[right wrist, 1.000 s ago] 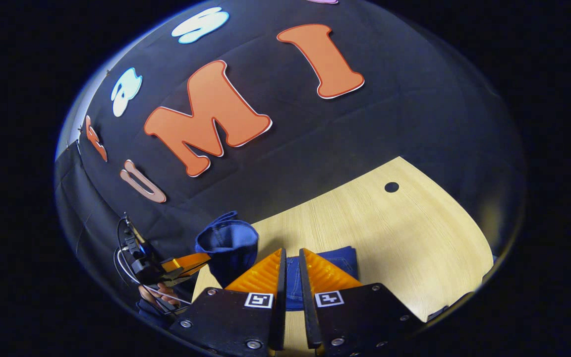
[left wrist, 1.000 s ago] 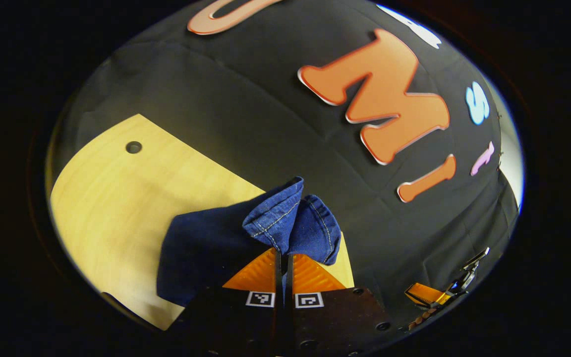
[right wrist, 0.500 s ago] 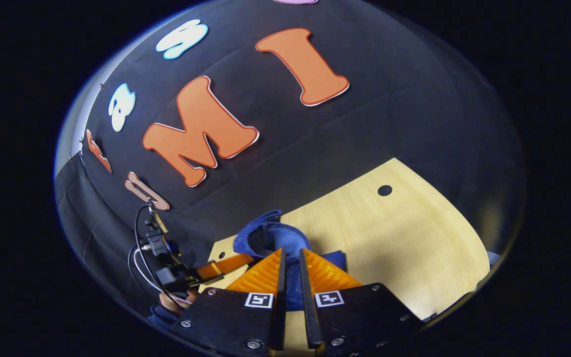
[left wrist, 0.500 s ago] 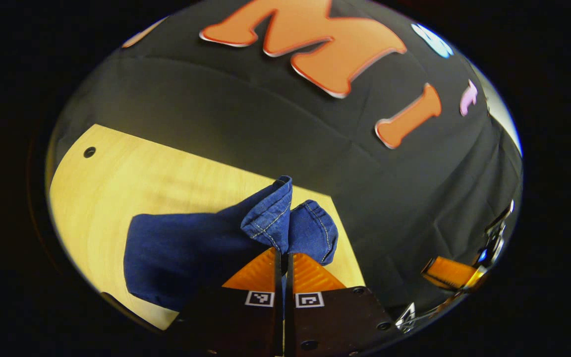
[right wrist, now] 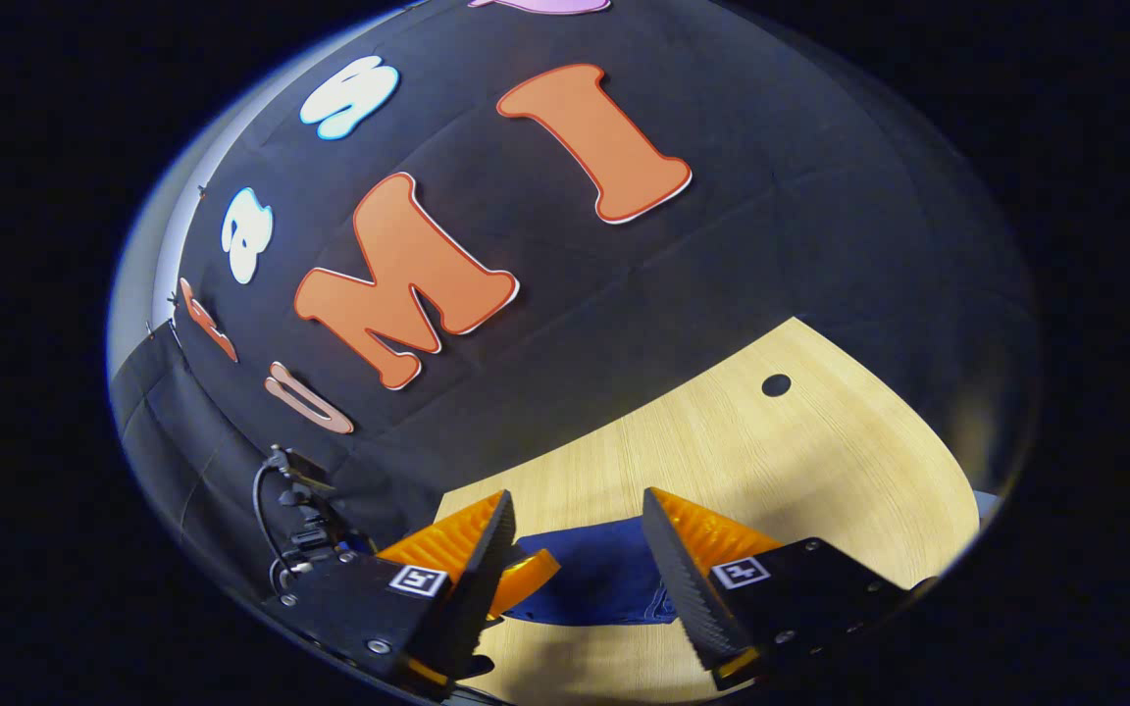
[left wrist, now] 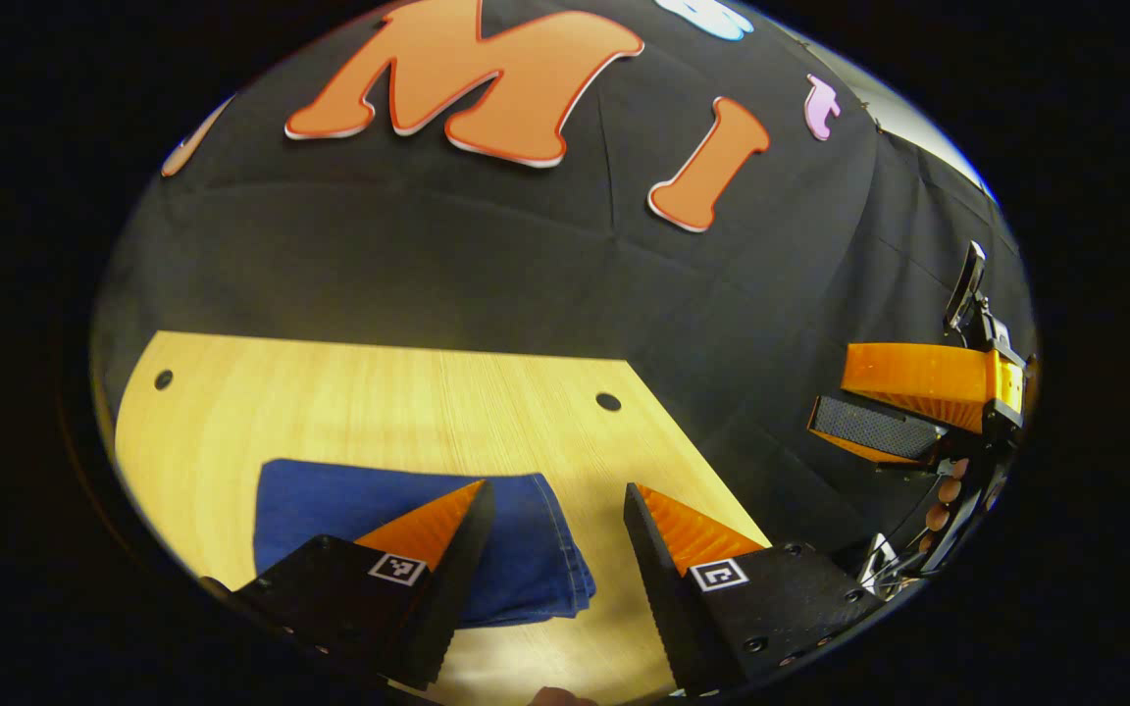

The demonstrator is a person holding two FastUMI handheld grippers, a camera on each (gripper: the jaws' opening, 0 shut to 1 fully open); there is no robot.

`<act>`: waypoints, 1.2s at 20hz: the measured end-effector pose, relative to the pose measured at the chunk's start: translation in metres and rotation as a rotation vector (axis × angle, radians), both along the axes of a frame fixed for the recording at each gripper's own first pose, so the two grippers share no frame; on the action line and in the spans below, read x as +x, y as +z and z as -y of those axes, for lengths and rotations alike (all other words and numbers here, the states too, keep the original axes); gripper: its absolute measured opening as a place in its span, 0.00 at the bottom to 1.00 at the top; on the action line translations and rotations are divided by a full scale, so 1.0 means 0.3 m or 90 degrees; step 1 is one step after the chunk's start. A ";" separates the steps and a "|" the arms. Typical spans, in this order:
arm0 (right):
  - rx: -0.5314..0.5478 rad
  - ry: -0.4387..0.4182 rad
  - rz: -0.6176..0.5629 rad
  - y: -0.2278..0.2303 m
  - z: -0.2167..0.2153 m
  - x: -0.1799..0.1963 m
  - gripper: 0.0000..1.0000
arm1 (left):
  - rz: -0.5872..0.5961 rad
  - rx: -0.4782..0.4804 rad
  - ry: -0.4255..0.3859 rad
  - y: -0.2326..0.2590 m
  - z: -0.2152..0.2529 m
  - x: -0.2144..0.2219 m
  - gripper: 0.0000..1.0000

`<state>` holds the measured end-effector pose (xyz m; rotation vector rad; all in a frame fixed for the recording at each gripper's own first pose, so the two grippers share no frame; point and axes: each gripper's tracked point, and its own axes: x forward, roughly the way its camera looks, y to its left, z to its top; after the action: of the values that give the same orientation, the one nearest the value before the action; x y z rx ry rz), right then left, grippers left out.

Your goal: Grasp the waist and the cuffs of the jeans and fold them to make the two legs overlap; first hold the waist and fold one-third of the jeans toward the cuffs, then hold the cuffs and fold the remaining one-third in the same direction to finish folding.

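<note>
On the wooden table (left wrist: 359,392), toward its near edge, the jeans (left wrist: 349,500) lie as a flat, compact blue rectangle with a layered folded edge facing the table's right-hand side, well short of the far edge where two small holes sit near the corners. The left gripper (left wrist: 555,510) hovers just above that folded edge with its fingers spread wide and nothing between them; one finger overlaps the cloth in the left gripper view, but I cannot tell whether it touches. The right gripper (right wrist: 575,534) is likewise wide open and empty, with the jeans visible between its fingers below, and in the left gripper view it appears off the table's right side, held by a hand (left wrist: 948,490). Judging by the small stacked bundle, the last third looks folded over, so the step in hand is the release at the end of the task. The next move probably calls only for lifting both grippers clear without snagging the top layer, or pressing the bundle flat if an edge springs up.
</note>
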<state>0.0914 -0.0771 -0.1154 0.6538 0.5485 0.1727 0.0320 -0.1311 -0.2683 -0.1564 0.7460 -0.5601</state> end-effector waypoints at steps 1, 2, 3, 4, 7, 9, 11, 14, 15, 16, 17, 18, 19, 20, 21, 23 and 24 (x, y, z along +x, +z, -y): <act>-0.003 -0.004 0.005 0.002 0.002 0.000 0.88 | 0.030 0.005 0.013 0.036 -0.022 0.007 0.82; -0.012 -0.011 0.013 0.003 0.008 0.005 0.95 | 0.061 0.012 0.030 0.070 -0.055 0.020 0.87; -0.022 -0.015 0.025 0.010 0.011 0.005 0.95 | 0.098 0.020 0.045 0.113 -0.091 0.029 0.90; -0.036 -0.019 0.039 0.021 0.017 0.009 0.96 | 0.137 0.036 0.064 0.166 -0.132 0.037 0.95; -0.084 -0.015 0.082 0.052 0.017 -0.003 0.96 | 0.239 0.091 0.098 0.275 -0.211 0.045 0.97; -0.117 -0.012 0.117 0.075 0.013 -0.004 0.96 | 0.293 0.108 0.120 0.341 -0.251 0.019 0.97; -0.159 -0.010 0.158 0.104 0.009 -0.014 0.96 | 0.352 0.127 0.152 0.416 -0.284 -0.007 0.97; -0.237 0.011 0.218 0.142 -0.016 -0.056 0.96 | 0.388 0.141 0.183 0.481 -0.304 -0.065 0.94; -0.259 0.017 0.238 0.154 -0.030 -0.074 0.96 | 0.403 0.142 0.194 0.495 -0.310 -0.071 0.97; -0.278 0.020 0.257 0.163 -0.052 -0.094 0.96 | 0.419 0.147 0.201 0.513 -0.324 -0.083 0.97; -0.293 0.024 0.272 0.170 -0.072 -0.113 0.96 | 0.438 0.152 0.202 0.520 -0.336 -0.111 0.97; -0.303 0.029 0.279 0.175 -0.102 -0.129 0.96 | 0.448 0.168 0.208 0.529 -0.359 -0.136 0.96; -0.310 0.032 0.282 0.180 -0.130 -0.146 0.96 | 0.456 0.177 0.213 0.542 -0.393 -0.163 0.97; -0.311 0.031 0.281 0.181 -0.151 -0.165 0.96 | 0.455 0.175 0.220 0.551 -0.421 -0.184 0.98; -0.307 0.026 0.280 0.186 -0.170 -0.186 0.96 | 0.455 0.160 0.229 0.560 -0.445 -0.199 0.98; -0.298 0.016 0.280 0.206 -0.209 -0.224 0.96 | 0.465 0.147 0.246 0.596 -0.520 -0.227 0.99; -0.296 0.008 0.274 0.214 -0.223 -0.242 0.96 | 0.471 0.150 0.250 0.620 -0.562 -0.239 1.00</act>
<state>0.0188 -0.0103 -0.0511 0.1497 0.1642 0.1829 -0.0398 0.0377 -0.0823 0.1240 0.0472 -0.1230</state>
